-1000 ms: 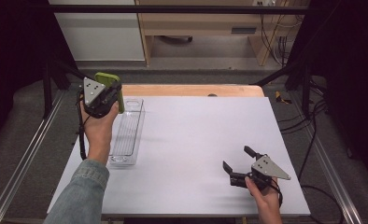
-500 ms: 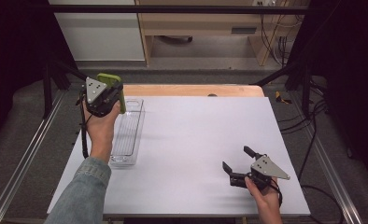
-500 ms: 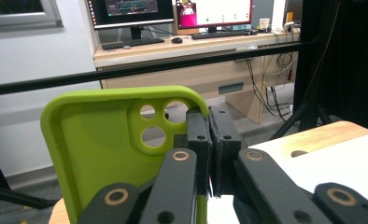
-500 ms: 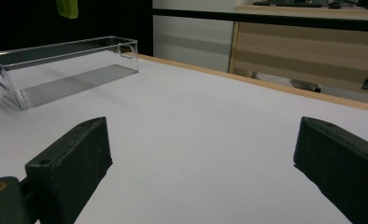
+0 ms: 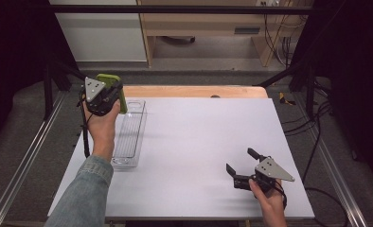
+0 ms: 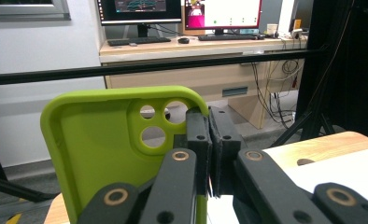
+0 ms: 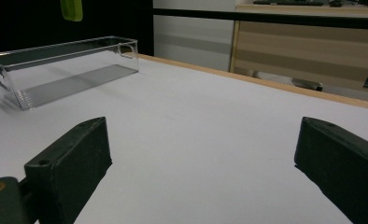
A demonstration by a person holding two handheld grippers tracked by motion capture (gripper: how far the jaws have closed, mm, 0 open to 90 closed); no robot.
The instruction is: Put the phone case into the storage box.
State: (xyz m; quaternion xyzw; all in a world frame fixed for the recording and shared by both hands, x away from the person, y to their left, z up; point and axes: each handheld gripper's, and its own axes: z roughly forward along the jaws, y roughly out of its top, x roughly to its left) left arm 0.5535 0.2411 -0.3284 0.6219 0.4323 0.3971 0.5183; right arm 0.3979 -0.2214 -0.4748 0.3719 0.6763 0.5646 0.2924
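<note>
From above, the left claw [image 5: 110, 94] is held up off the bench [image 5: 199, 142] by the person's left hand [image 5: 101, 126], just over the far end of the clear tray [image 5: 130, 135]. Its jaws are pinched tight on a green phone case [image 5: 119, 91], which stands roughly upright in the air, clear of the tray below it. The tray is long and narrow and lies along the left side of the bench, its far end near the wooden strip [image 5: 189, 91] at the back edge. Well away from the tray, near the front right corner of the bench, the right claw [image 5: 241, 166] sits low, gripped by the person's right hand [image 5: 270, 201]; its jaws are spread wide with nothing between them and point roughly toward the tray.

Along the left claw [image 6: 210, 135], the two black jaws meet almost flush, squeezing the thin edge of the phone case [image 6: 102, 149] on the side where its three camera holes are. The case shows its hollow inner side and rises above the jaws. Behind it runs a black bar [image 6: 149, 67], and farther back a desk with monitors [image 6: 182, 28].

Along the right claw [image 7: 203, 158], the jaws stand far apart at either side, with only bare white bench [image 7: 196, 140] between them. The tray [image 7: 65, 70] lies ahead to the left, empty as far as I can see, and a bit of the green case [image 7: 72, 9] hangs above it at the top edge.
</note>
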